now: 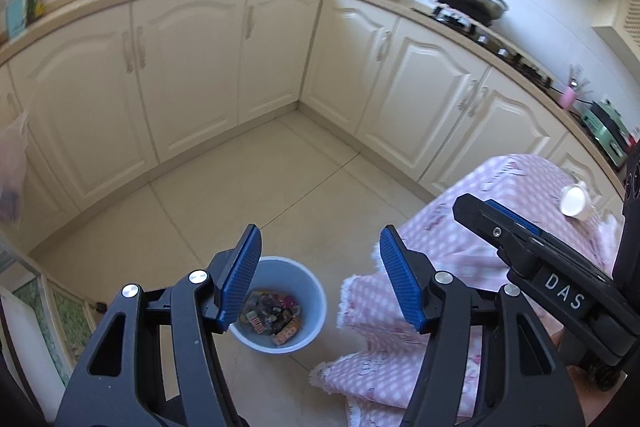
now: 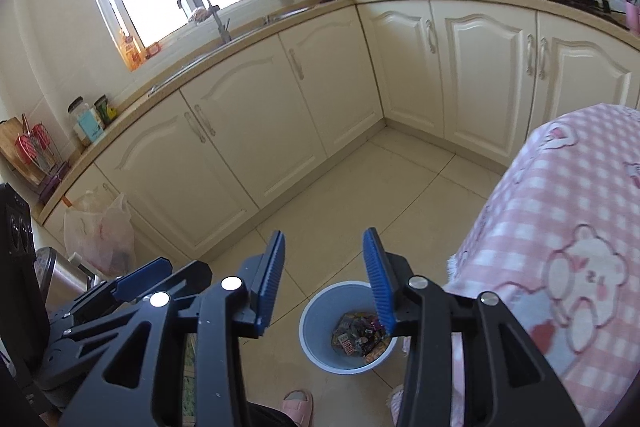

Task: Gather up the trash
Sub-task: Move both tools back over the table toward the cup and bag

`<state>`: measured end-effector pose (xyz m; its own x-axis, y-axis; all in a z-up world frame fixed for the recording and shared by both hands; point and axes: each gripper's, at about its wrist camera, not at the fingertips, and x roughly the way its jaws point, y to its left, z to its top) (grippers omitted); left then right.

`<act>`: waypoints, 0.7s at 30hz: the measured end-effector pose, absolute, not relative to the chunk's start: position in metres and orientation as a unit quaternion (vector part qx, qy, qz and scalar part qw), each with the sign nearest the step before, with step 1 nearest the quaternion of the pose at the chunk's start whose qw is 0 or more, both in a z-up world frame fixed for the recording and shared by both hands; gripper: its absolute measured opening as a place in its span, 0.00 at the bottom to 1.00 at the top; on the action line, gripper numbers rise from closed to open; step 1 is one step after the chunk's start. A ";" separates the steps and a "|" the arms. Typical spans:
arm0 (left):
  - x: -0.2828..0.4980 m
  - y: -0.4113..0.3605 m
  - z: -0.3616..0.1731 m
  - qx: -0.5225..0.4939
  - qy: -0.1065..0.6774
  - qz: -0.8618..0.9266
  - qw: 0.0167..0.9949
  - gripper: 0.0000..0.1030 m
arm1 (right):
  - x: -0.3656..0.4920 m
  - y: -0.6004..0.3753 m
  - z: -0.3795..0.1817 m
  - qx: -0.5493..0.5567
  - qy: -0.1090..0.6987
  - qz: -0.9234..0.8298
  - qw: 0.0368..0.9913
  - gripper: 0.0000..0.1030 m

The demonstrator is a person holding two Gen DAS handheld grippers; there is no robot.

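Right gripper [image 2: 324,279]: jaws parted, nothing between them. Left gripper [image 1: 320,275]: parted wider, likewise empty. Blue bin [image 1: 316,307]: on floor at 6 o'clock, wrappers inside. Step, judged: between drops; next calls for fetching more trash. White cup [image 1: 574,201]: lying on pink-clothed table [image 1: 460,227] at 3 o'clock. Draped cloth crowds the bin's right side.

Both wrist views look steeply down from above the floor [image 1: 256,187], toward the far cabinets [image 1: 192,67]. Each shows the bin [image 1: 312,291] near, low in frame, and the pink cloth [image 2: 580,211] at right; the right view sits further right.
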<state>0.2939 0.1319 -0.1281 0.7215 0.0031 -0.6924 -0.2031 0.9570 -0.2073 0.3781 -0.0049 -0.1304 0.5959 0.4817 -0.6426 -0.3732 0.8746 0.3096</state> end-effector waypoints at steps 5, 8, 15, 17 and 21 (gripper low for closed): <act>0.288 0.091 -0.106 -0.109 0.353 0.023 0.929 0.58 | 0.360 -0.047 -0.109 0.085 0.355 0.219 0.905 0.41; 0.286 0.067 -0.097 -0.096 0.346 0.005 0.933 0.61 | 0.349 -0.079 -0.097 0.095 0.341 0.201 0.913 0.43; 0.287 -0.003 -0.081 -0.057 0.337 -0.058 0.938 0.62 | 0.326 -0.179 -0.081 0.131 0.311 0.126 0.933 0.45; 0.289 -0.023 -0.078 -0.049 0.337 -0.077 0.937 0.63 | 0.321 -0.207 -0.079 0.142 0.304 0.105 0.936 0.45; 0.298 -0.067 -0.078 -0.030 0.344 -0.116 0.931 0.64 | 0.307 -0.271 -0.078 0.164 0.288 0.045 0.942 0.47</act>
